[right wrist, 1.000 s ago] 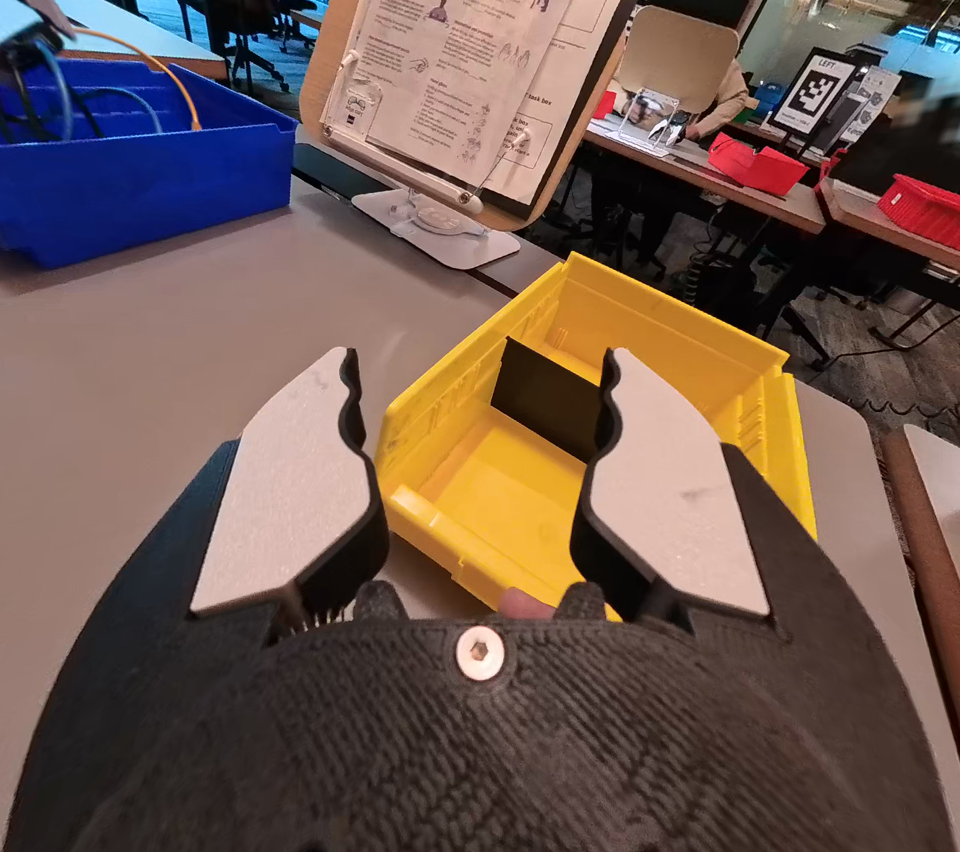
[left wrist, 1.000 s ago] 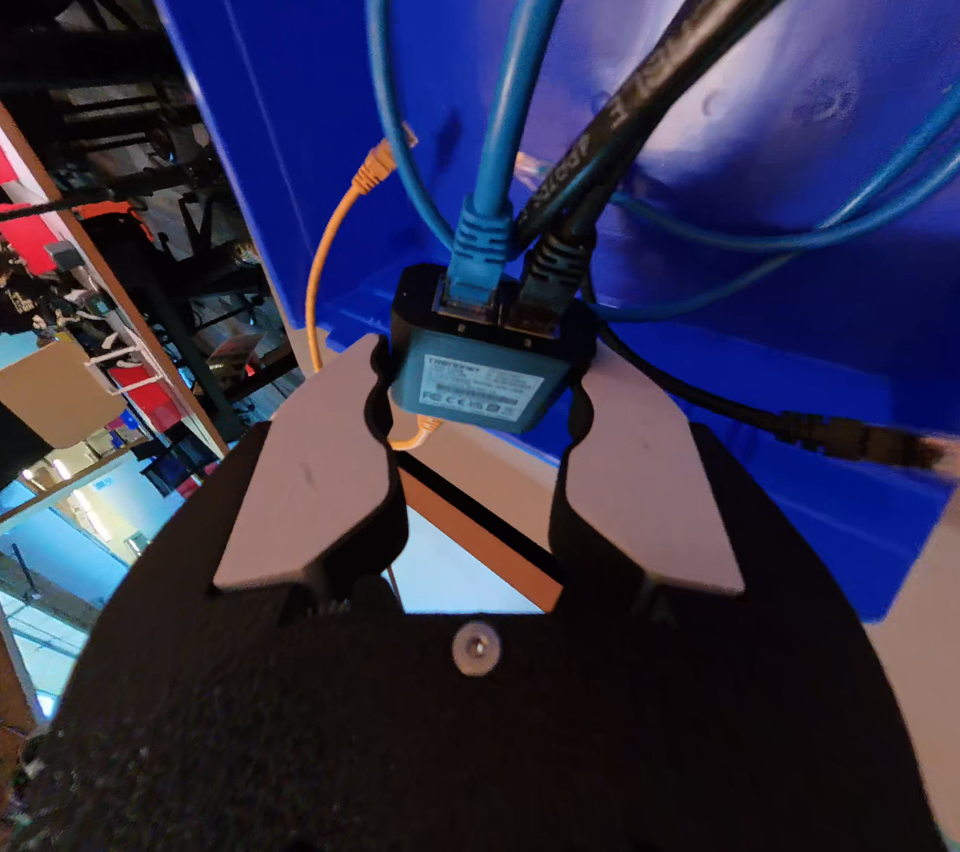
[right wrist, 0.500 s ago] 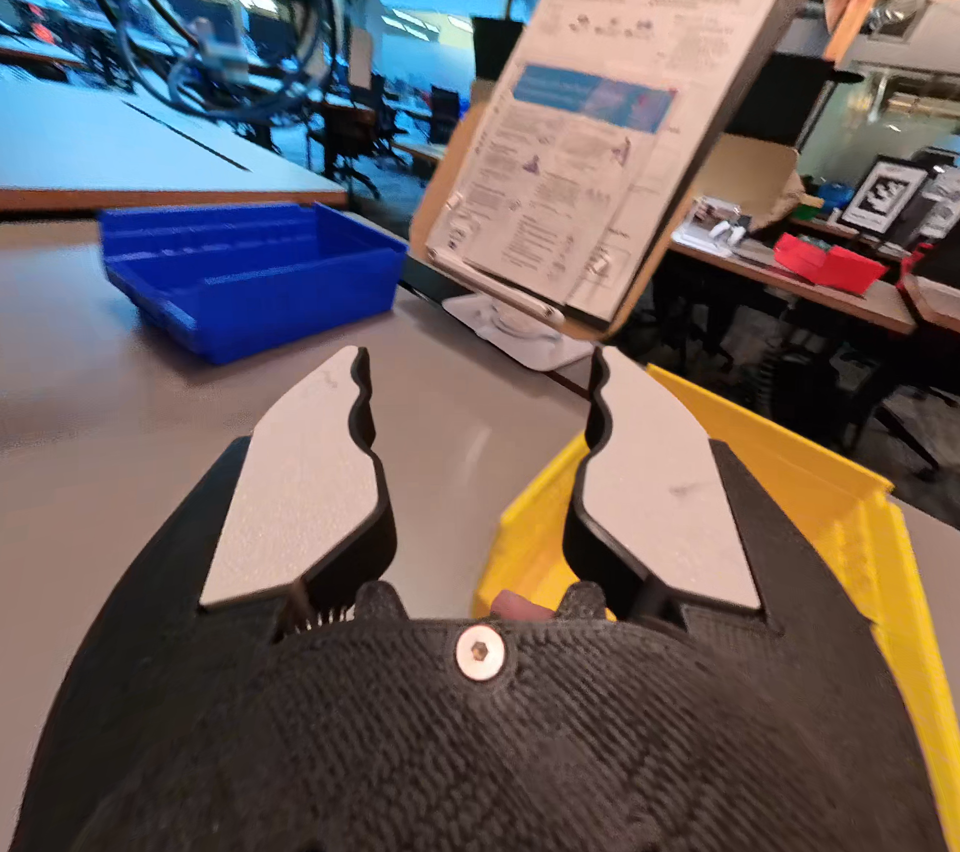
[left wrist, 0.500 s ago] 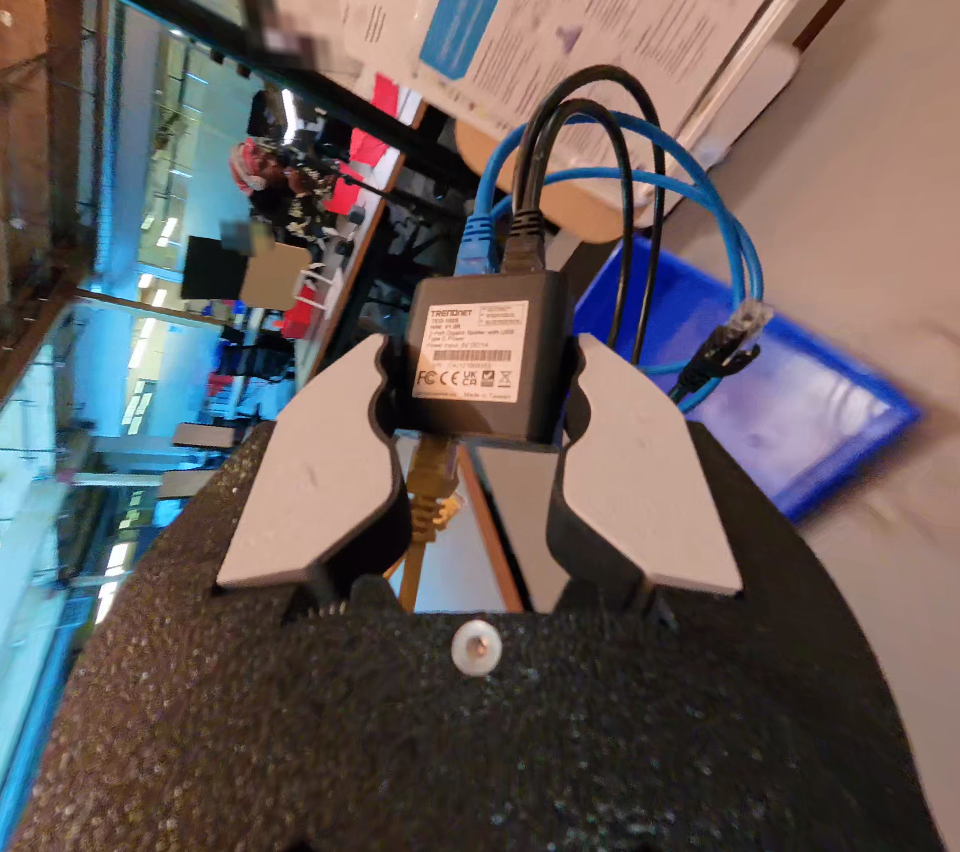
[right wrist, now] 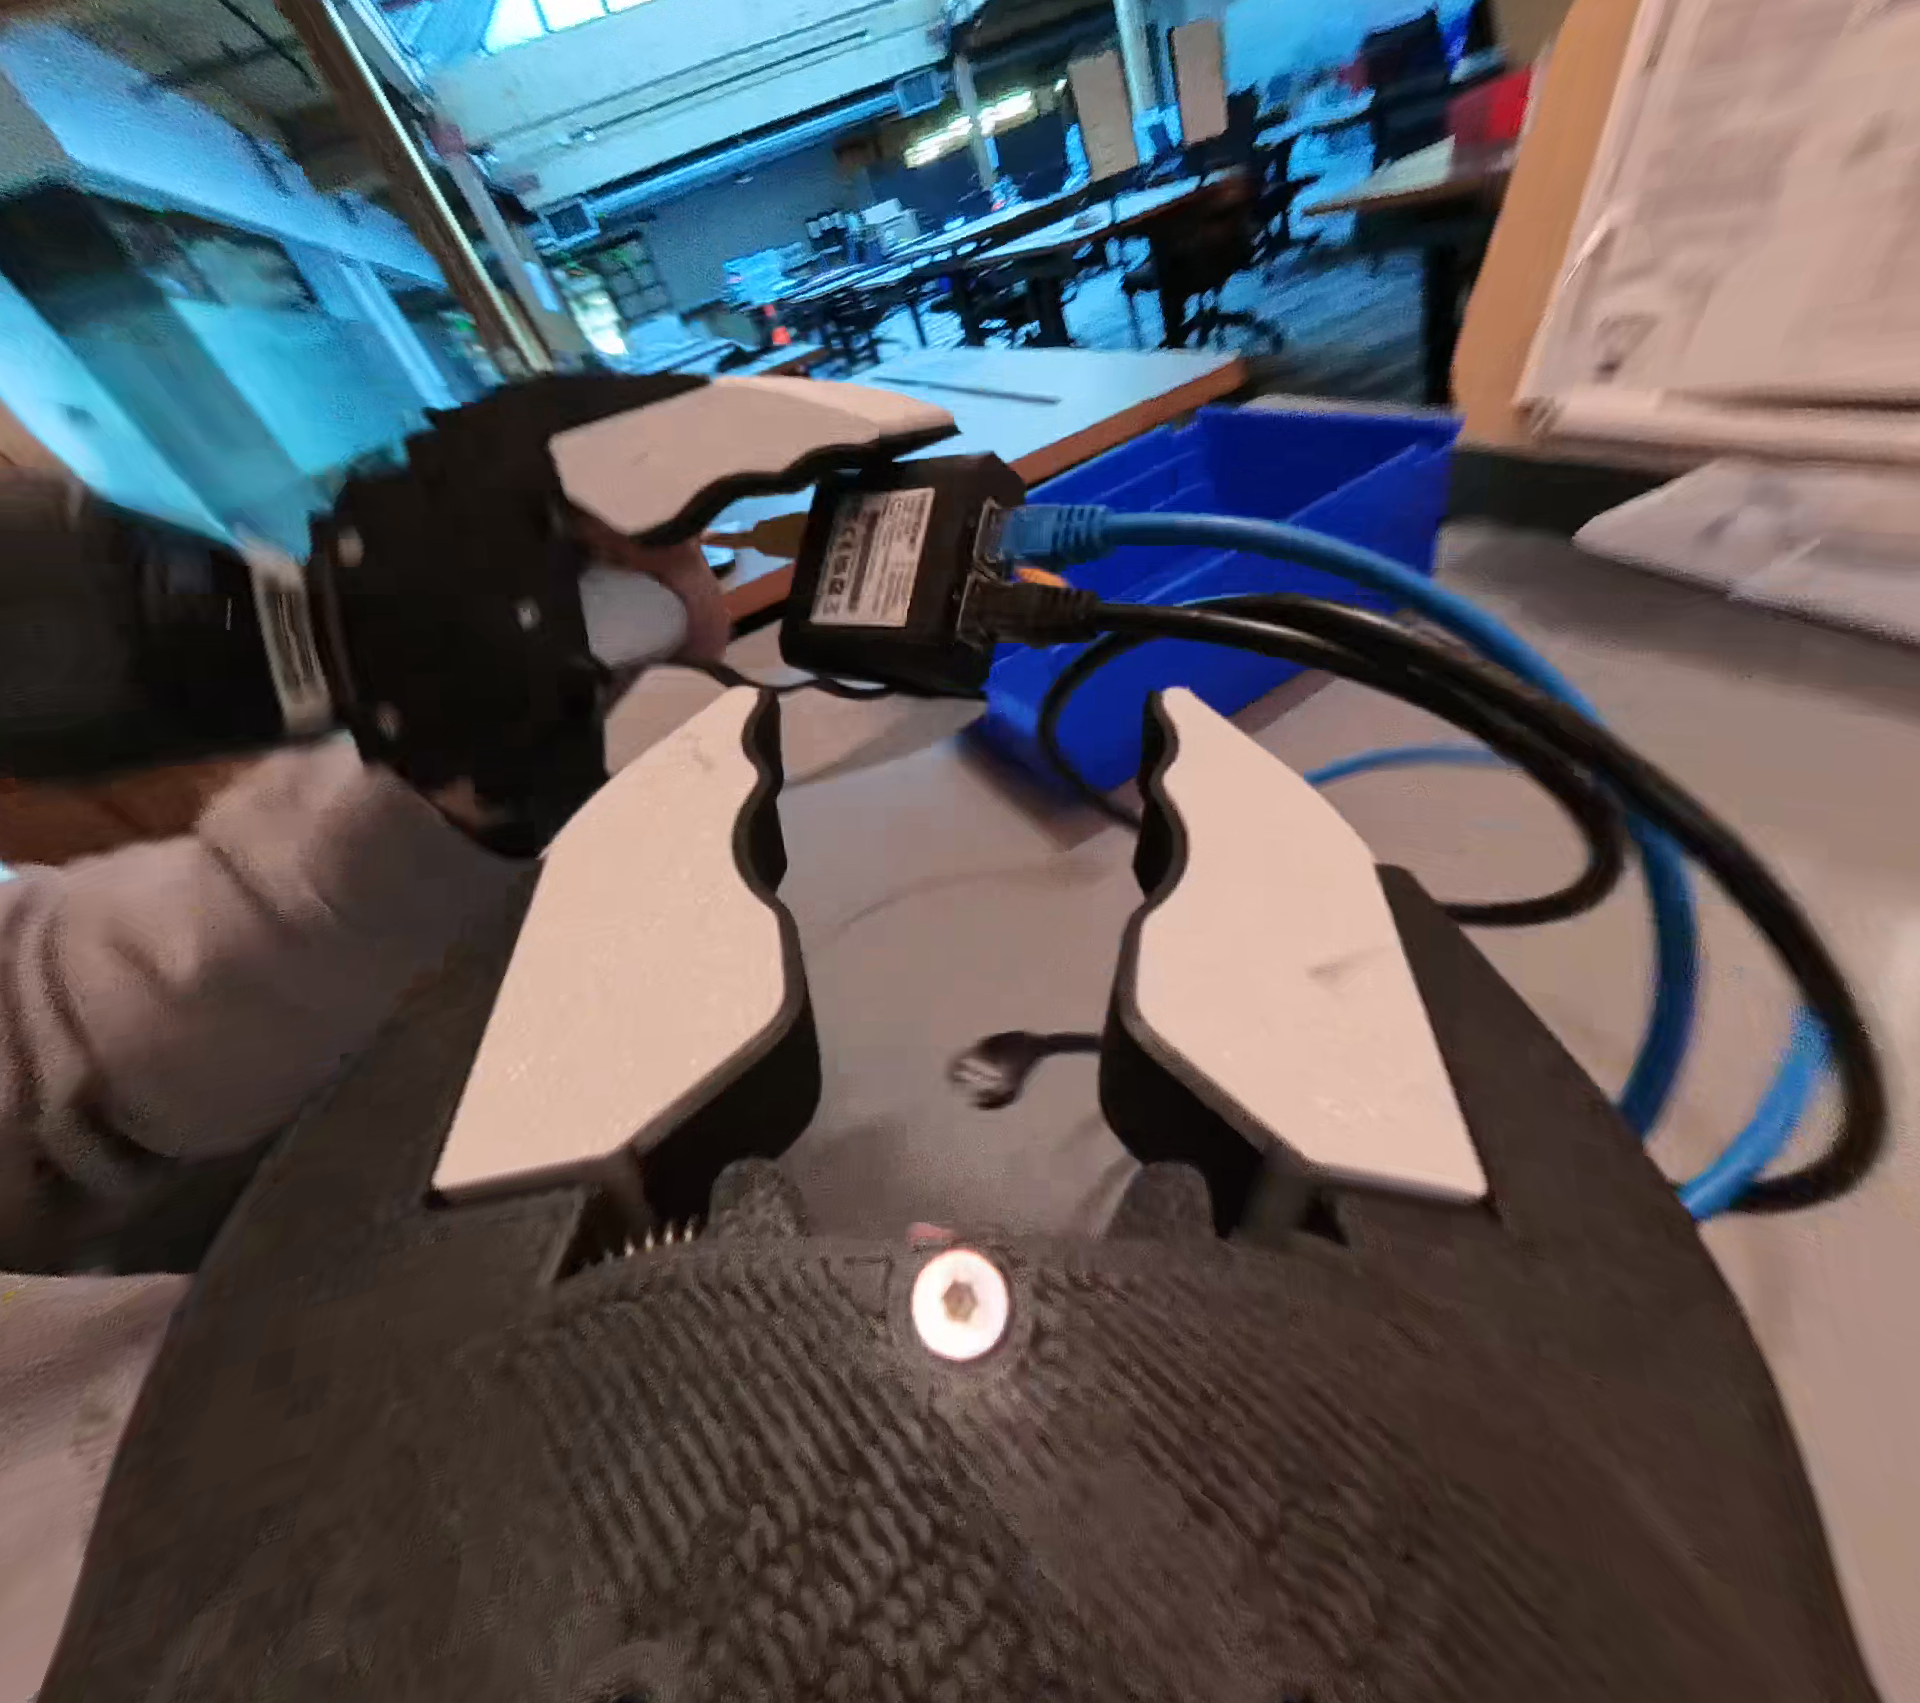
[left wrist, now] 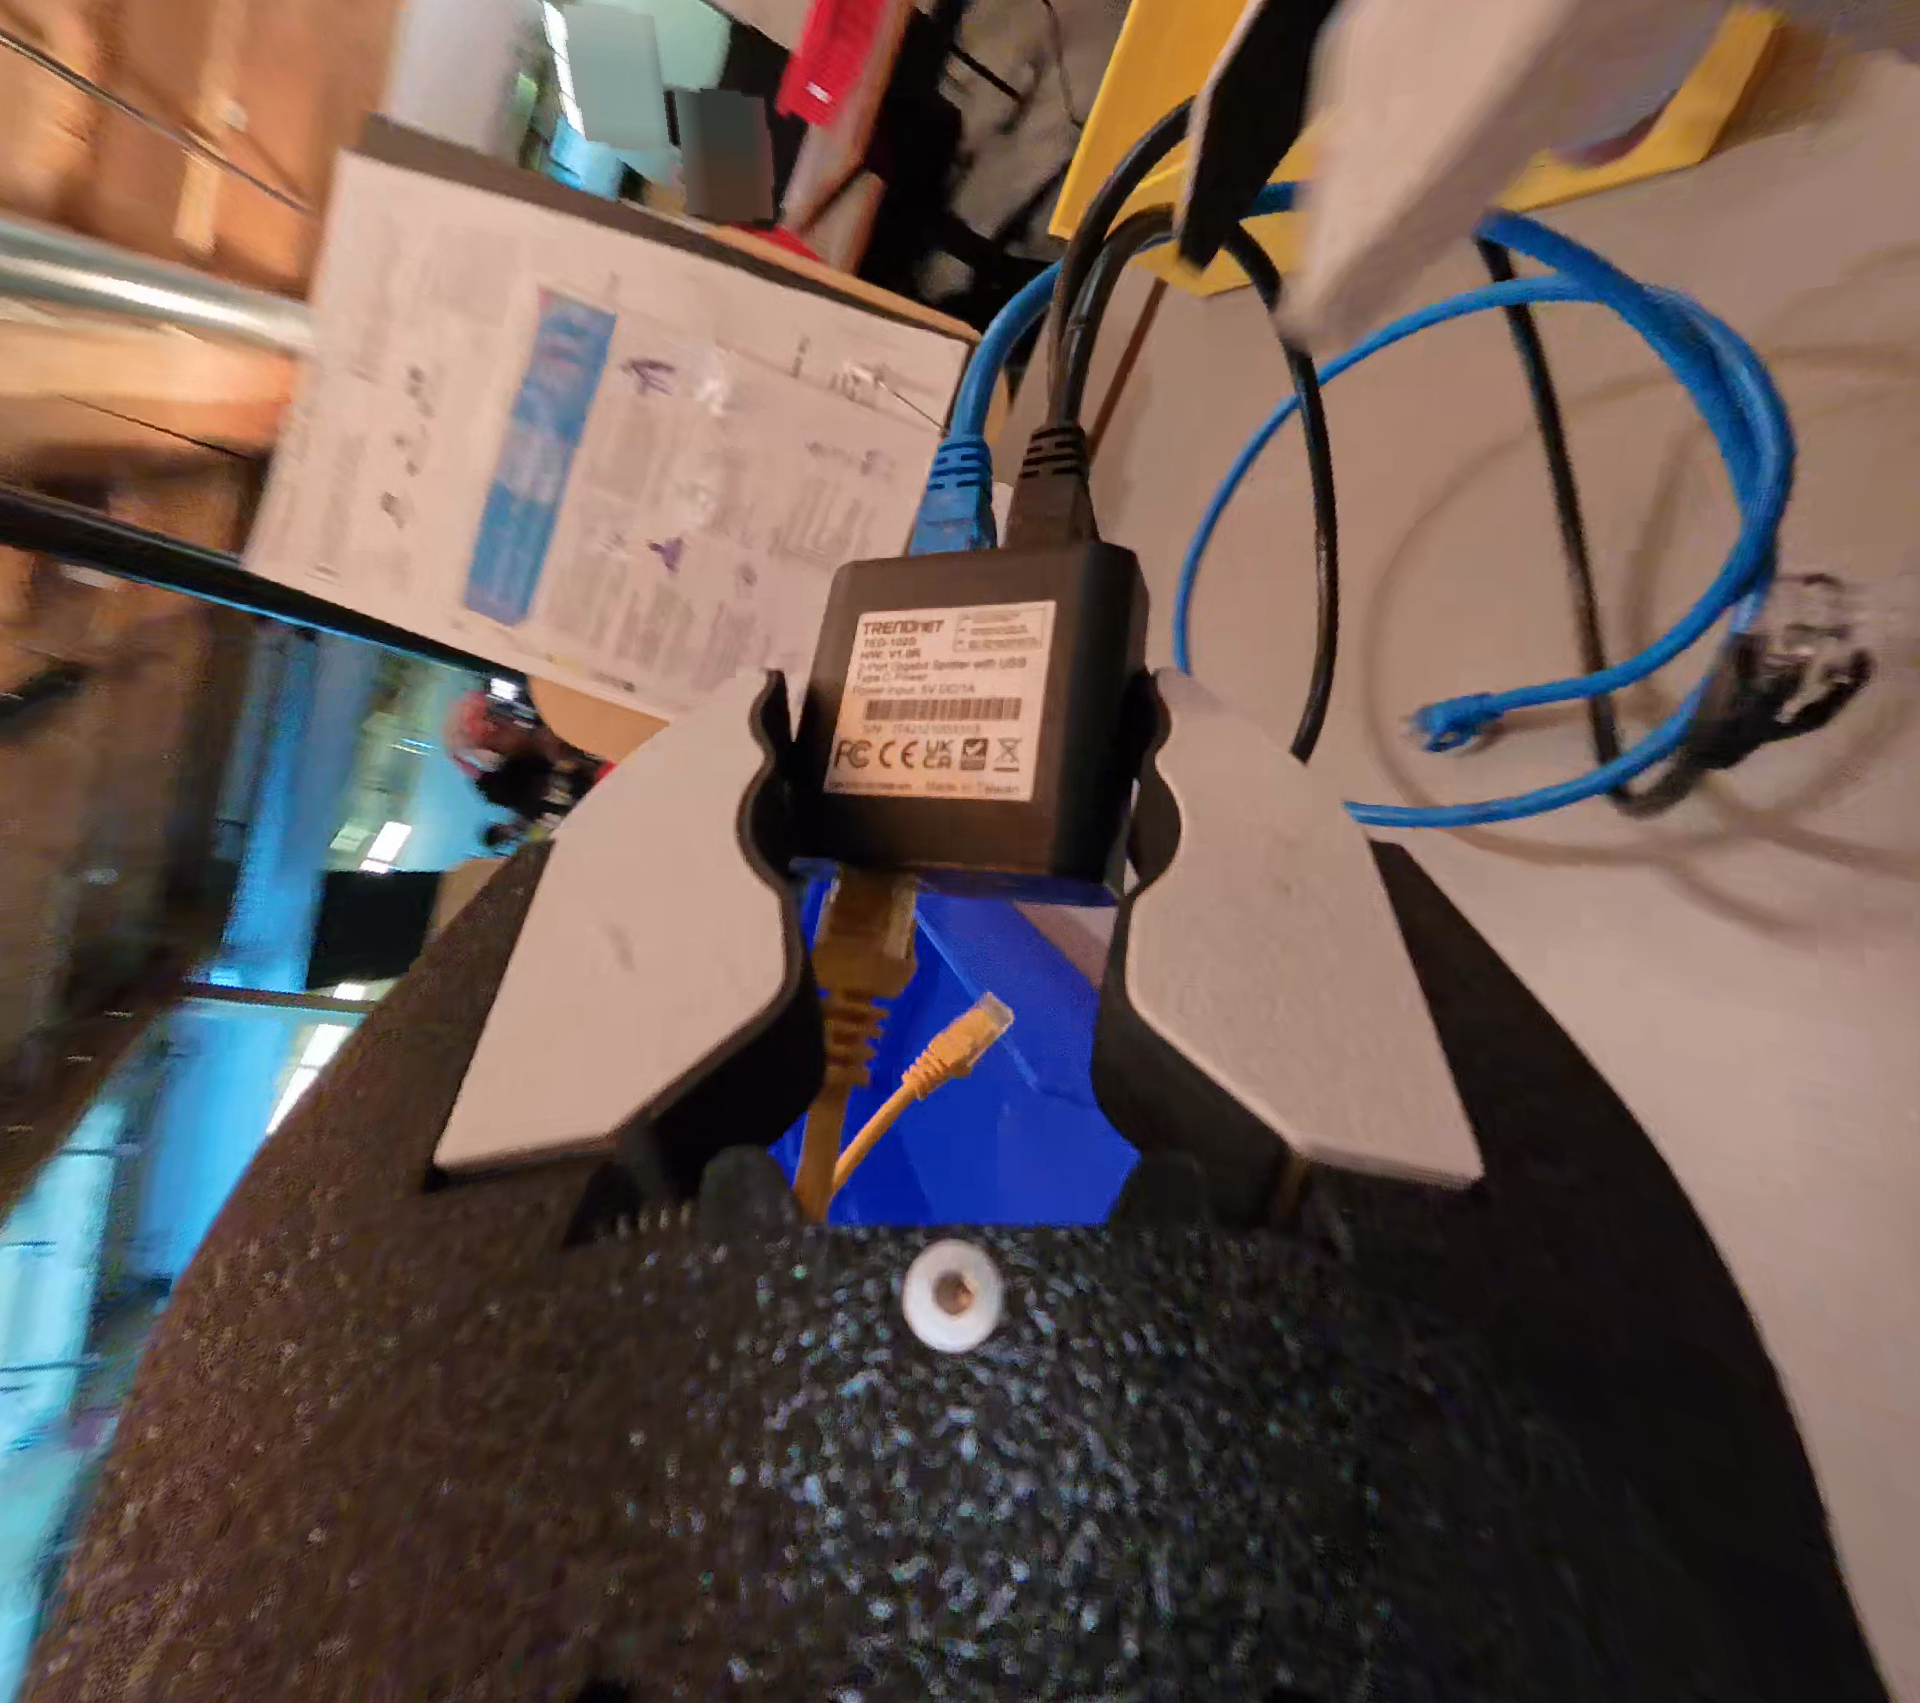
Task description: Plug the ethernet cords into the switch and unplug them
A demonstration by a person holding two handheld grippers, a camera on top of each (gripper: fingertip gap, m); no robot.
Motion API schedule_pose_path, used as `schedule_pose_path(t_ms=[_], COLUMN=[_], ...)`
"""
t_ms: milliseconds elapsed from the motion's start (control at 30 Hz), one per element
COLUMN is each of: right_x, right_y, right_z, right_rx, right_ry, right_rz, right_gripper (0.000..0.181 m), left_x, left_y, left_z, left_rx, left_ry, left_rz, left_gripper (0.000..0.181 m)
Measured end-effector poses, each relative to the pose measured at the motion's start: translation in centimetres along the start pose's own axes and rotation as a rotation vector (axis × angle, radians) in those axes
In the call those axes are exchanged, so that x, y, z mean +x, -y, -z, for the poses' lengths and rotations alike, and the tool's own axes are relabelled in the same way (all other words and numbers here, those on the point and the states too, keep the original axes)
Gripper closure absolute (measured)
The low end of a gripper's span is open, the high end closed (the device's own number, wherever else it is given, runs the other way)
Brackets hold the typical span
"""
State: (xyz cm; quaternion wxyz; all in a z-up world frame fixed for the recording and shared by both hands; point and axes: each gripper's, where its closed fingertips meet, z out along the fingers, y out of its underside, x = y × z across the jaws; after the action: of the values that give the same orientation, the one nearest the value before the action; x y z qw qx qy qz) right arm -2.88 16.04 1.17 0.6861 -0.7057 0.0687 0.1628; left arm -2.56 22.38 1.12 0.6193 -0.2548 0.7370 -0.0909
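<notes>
My left gripper (left wrist: 961, 703) is shut on the black switch (left wrist: 971, 718) and holds it in the air. A blue cord (left wrist: 956, 490) and a black cord (left wrist: 1055, 474) are plugged into its far side. An orange cord (left wrist: 868, 926) is plugged into its near side. The blue and black cords loop down, and their free plugs (left wrist: 1455, 723) hang near the table. My right gripper (right wrist: 956, 718) is open and empty, just below and in front of the switch (right wrist: 883, 573). One of its fingers (left wrist: 1455, 43) shows blurred in the left wrist view.
A blue bin (right wrist: 1247, 490) stands on the grey table (right wrist: 935, 915) behind the switch. A yellow bin (left wrist: 1153, 53) is farther off. A document stand (left wrist: 623, 448) with a printed sheet stands at the table's back. A small black plug (right wrist: 997, 1066) lies on the table. Across from one pair of fingers to the other is roughly 7 cm.
My left gripper has lifted the switch with its cords out of the blue bin and swung it over the table. My right gripper has turned from the yellow bin towards the switch.
</notes>
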Motion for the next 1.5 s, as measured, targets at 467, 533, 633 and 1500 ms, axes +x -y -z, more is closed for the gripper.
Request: schedule_pose_path(t_ms=[467, 533, 633, 1500], right_x=[-1.2, -1.0, -0.2, 1.9], right_y=[-3.0, -3.0, -3.2, -5.4], right_z=[-2.9, -2.8, -2.8, -4.4], right_rx=[0.096, 0.106, 0.133, 0.197], right_ry=[0.416, 0.425, 0.422, 0.325], right_rz=[-0.545, -0.529, -0.549, -0.845], right_gripper=[0.157, 0.158, 0.158, 0.158], left_x=[3.1, 3.2, 3.6, 5.7], left_y=[0.9, 0.9, 0.9, -2.7], left_z=[0.8, 0.6, 0.1, 0.5], left_rx=[0.202, 0.219, 0.259, 0.428], left_ry=[0.120, 0.110, 0.084, -0.088], left_rz=[-0.014, 0.009, 0.044, 0.607], left_gripper=[0.118, 0.119, 0.118, 0.122])
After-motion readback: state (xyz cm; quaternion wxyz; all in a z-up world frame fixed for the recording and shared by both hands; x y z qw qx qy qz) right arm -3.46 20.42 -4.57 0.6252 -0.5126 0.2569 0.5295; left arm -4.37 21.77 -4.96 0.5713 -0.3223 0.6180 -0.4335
